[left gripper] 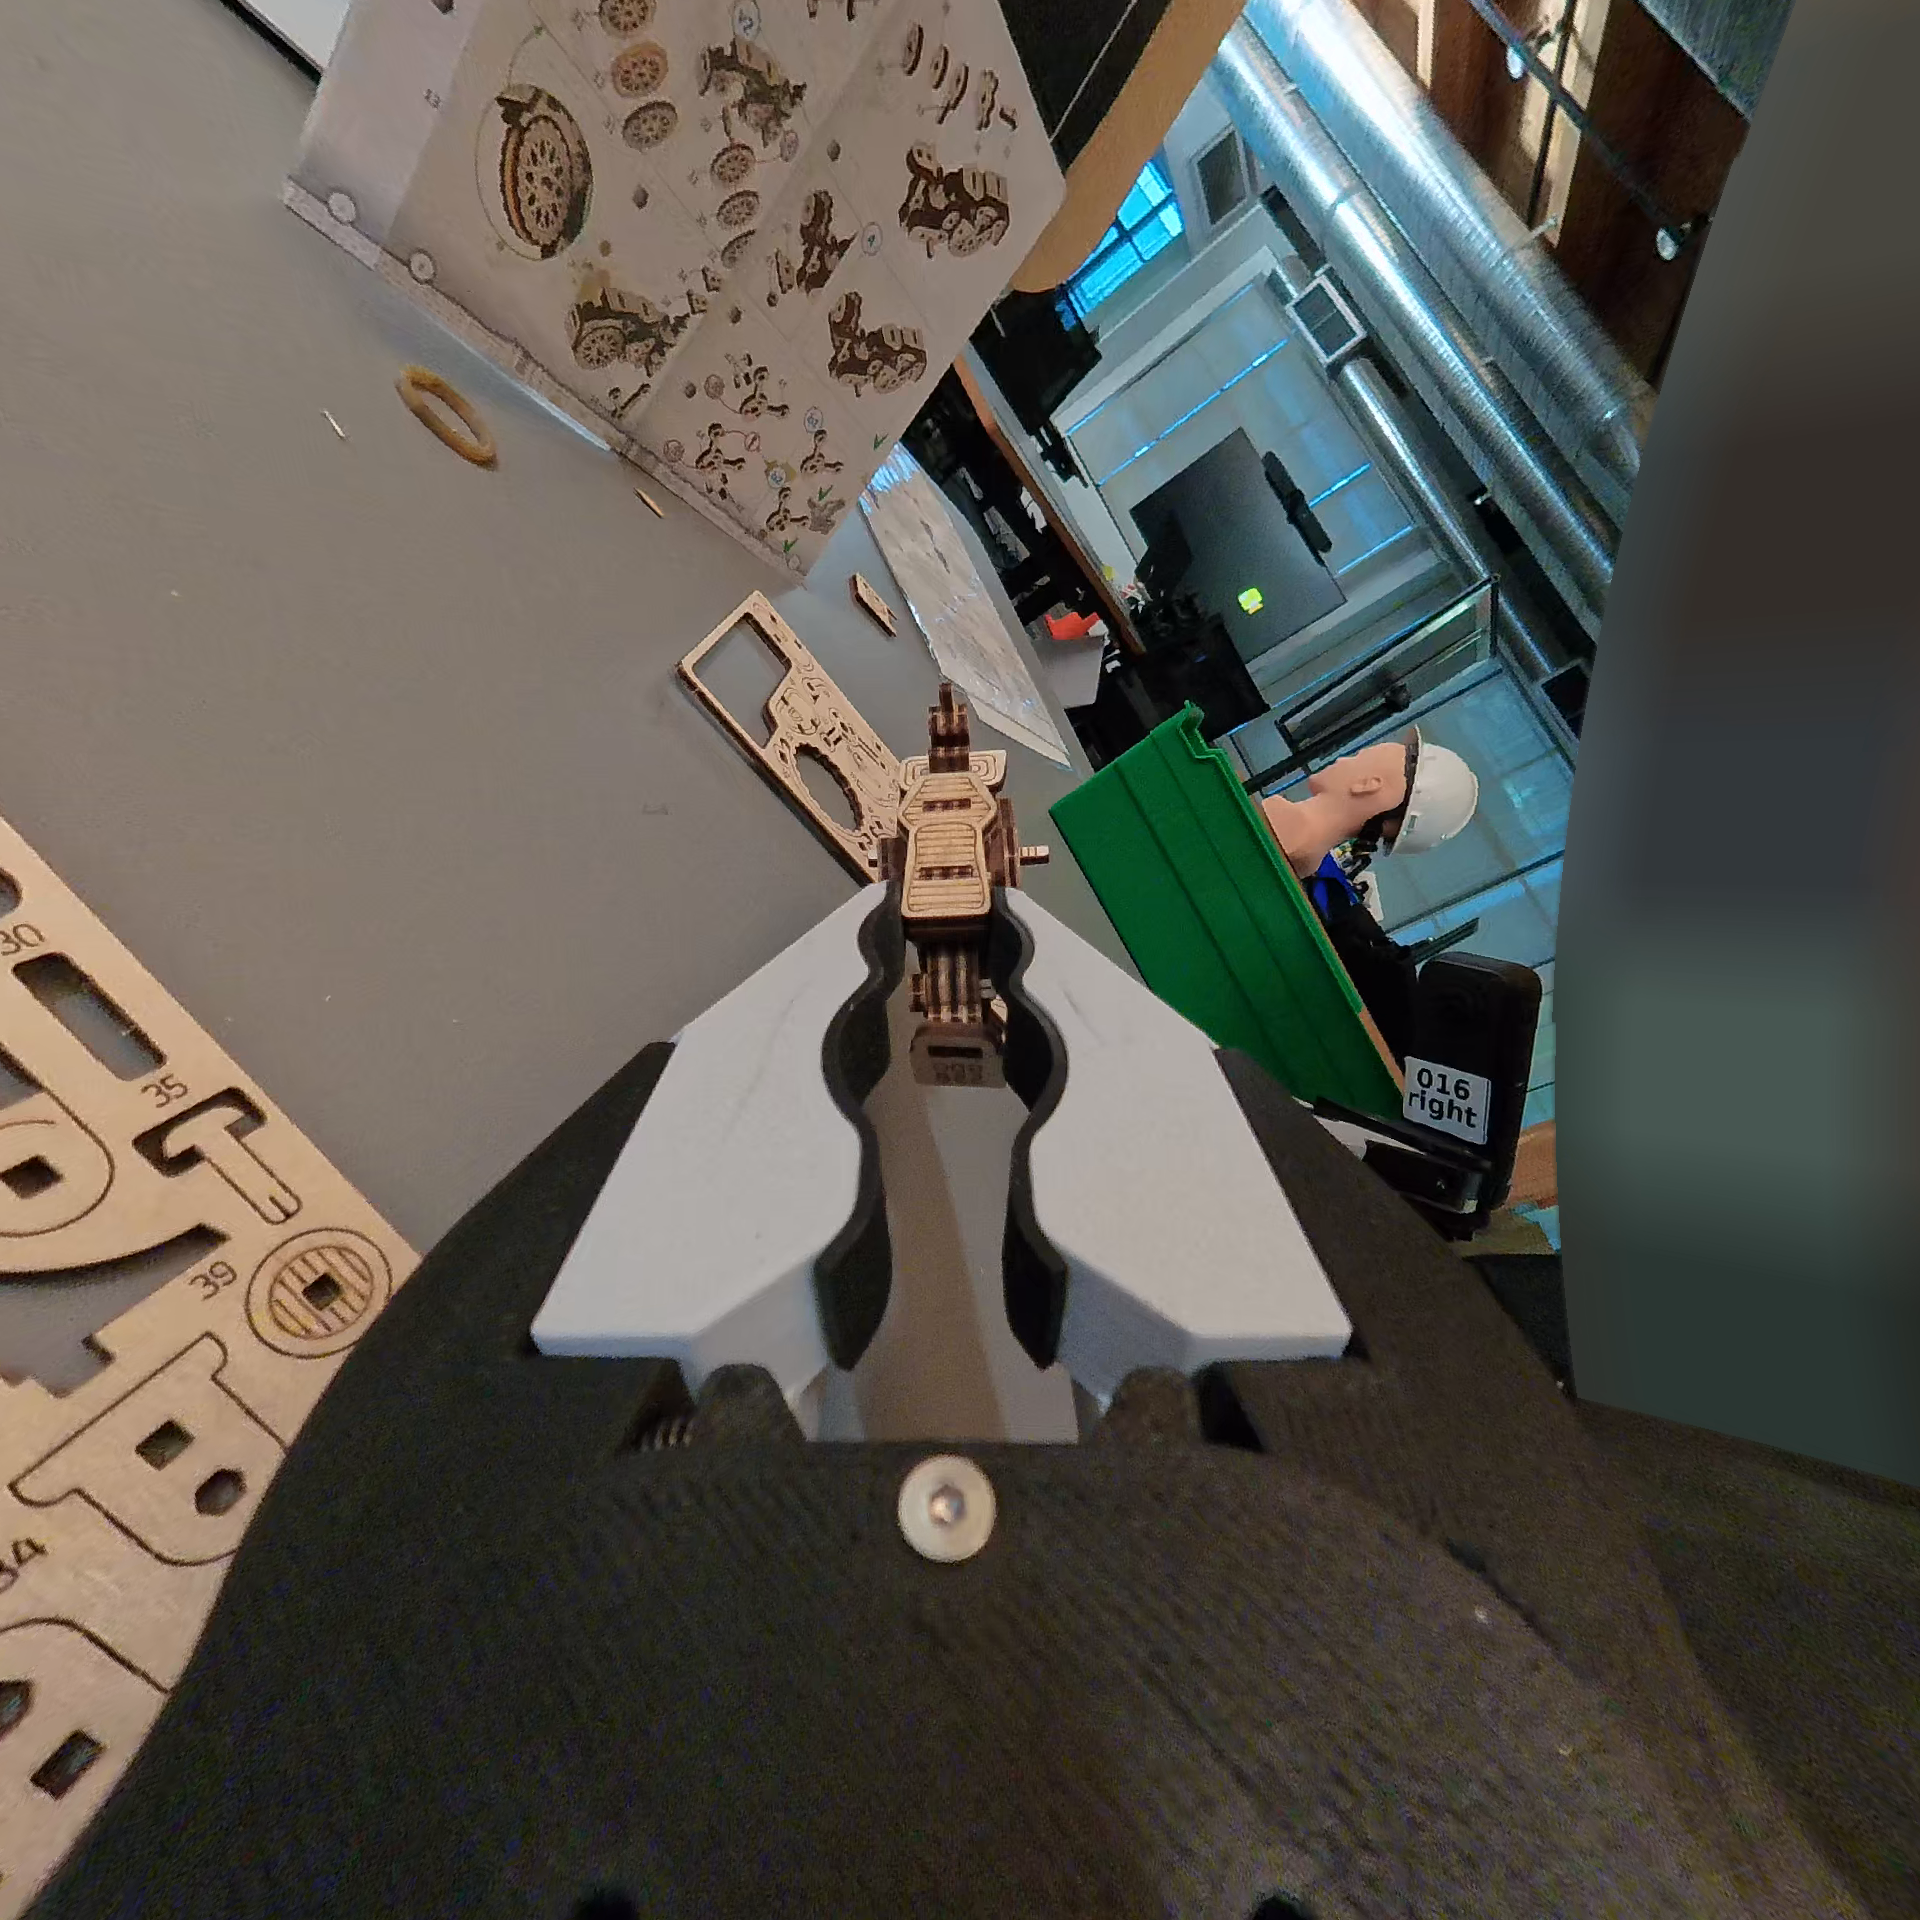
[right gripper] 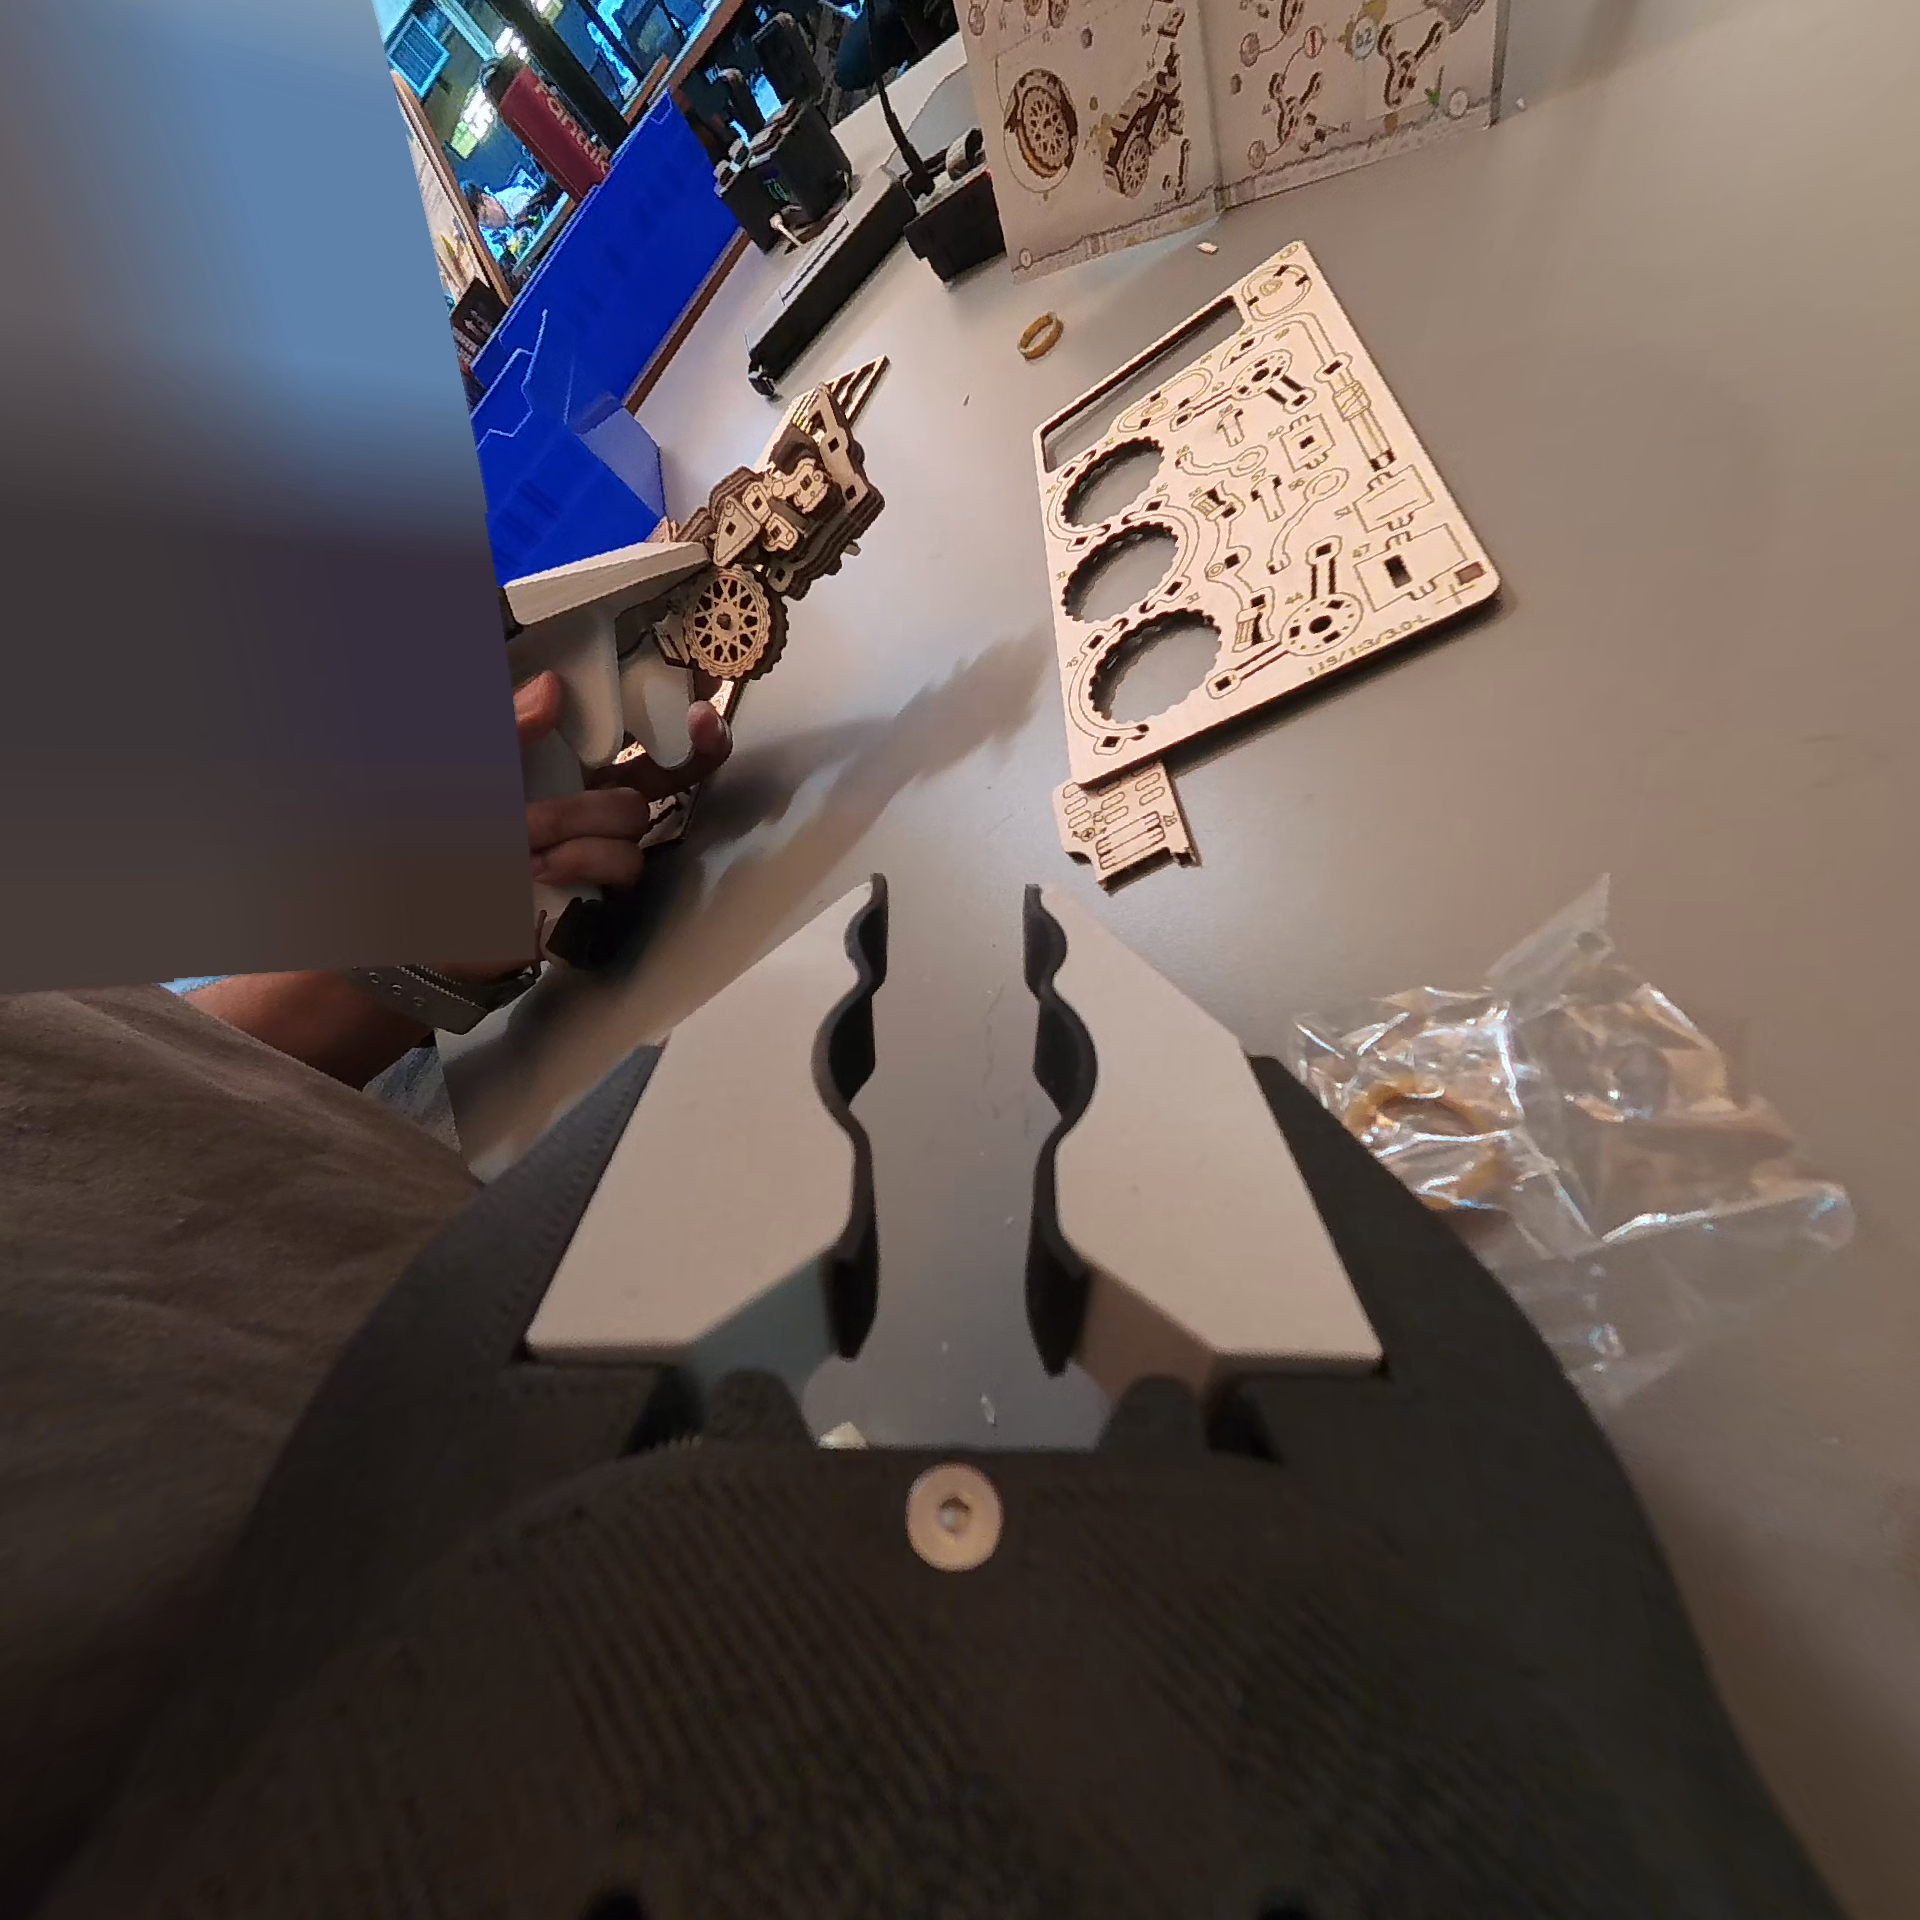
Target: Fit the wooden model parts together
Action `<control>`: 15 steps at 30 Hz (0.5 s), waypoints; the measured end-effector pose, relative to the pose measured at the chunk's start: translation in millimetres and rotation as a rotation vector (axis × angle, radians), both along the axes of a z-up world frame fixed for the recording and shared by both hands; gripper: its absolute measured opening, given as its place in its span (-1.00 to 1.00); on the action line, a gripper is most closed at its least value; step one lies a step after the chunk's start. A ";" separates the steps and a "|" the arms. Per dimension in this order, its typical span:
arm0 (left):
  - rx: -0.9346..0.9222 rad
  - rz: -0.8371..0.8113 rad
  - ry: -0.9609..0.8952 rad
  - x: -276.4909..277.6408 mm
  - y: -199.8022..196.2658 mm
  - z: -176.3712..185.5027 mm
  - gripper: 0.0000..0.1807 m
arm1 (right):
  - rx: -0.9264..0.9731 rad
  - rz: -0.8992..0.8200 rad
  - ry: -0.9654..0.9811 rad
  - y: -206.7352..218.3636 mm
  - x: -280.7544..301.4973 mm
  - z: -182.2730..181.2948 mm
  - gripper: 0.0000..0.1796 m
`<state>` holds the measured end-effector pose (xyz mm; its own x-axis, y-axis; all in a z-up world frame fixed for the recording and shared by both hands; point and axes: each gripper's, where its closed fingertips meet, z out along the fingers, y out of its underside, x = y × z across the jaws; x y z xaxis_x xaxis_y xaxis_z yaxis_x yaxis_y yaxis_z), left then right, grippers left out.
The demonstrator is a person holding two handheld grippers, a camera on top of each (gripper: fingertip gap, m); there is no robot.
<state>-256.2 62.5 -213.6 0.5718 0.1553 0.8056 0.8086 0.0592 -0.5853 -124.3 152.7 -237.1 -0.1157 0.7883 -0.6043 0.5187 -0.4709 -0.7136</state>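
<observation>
My left gripper (left gripper: 943,902) is shut on the partly built wooden model (left gripper: 948,844) and holds it tilted above the grey table. The model sticks out past the fingertips. The same model (right gripper: 774,566), with a spoked wheel, shows at the left of the right wrist view, held by the left gripper's pale fingers (right gripper: 613,592). My right gripper (right gripper: 956,894) is open and empty, low over the table. A small loose wooden part (right gripper: 1127,831) lies just ahead and right of it, beside a punched wooden sheet (right gripper: 1262,520).
The instruction sheet (left gripper: 675,229) lies at the far side, with a rubber band (left gripper: 447,414) near it. Another wooden sheet (left gripper: 125,1299) is at the left. A plastic bag of rubber bands (right gripper: 1558,1101) lies at the right. A green bin (left gripper: 1195,914) and a blue bin (right gripper: 582,343) stand at the edge. The grippers' ends are close to 15 centimeters from one another.
</observation>
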 end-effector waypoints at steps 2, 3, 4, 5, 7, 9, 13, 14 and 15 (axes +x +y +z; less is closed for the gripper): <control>-0.001 0.000 0.003 0.1 0.1 -0.1 -0.87 | 0.000 0.000 0.000 -0.1 0.0 0.0 -0.73; -0.003 -0.001 0.005 0.4 0.3 -0.2 -0.87 | 0.000 0.000 0.000 0.0 0.0 -0.1 -0.73; -0.005 -0.002 0.008 0.6 0.6 -0.3 -0.87 | -0.001 0.000 0.000 0.0 0.0 0.0 -0.73; -0.006 -0.003 0.011 0.9 0.8 -0.3 -0.87 | -0.002 0.000 0.000 0.1 0.0 -0.1 -0.73; -0.008 -0.005 0.018 1.5 1.1 -0.3 -0.87 | -0.002 0.000 0.000 0.1 0.0 0.0 -0.73; -0.014 -0.011 0.035 3.2 1.8 0.0 -0.87 | -0.003 0.000 0.000 -0.1 0.1 0.0 -0.73; -0.013 -0.099 0.142 20.7 8.1 6.2 -0.87 | -0.005 0.001 0.001 -0.3 0.2 0.1 -0.73; -0.007 -0.139 0.175 28.7 10.3 9.1 -0.87 | -0.006 0.001 0.001 -0.3 0.3 0.2 -0.73; -0.010 -0.169 0.205 35.6 12.1 11.0 -0.87 | -0.008 0.001 0.002 -0.1 0.3 0.4 -0.73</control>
<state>-220.6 74.6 -202.6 0.7417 0.0506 0.6689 0.6707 -0.0731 -0.7381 -124.1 152.5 -236.8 -0.1175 0.7835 -0.6102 0.5177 -0.4760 -0.7109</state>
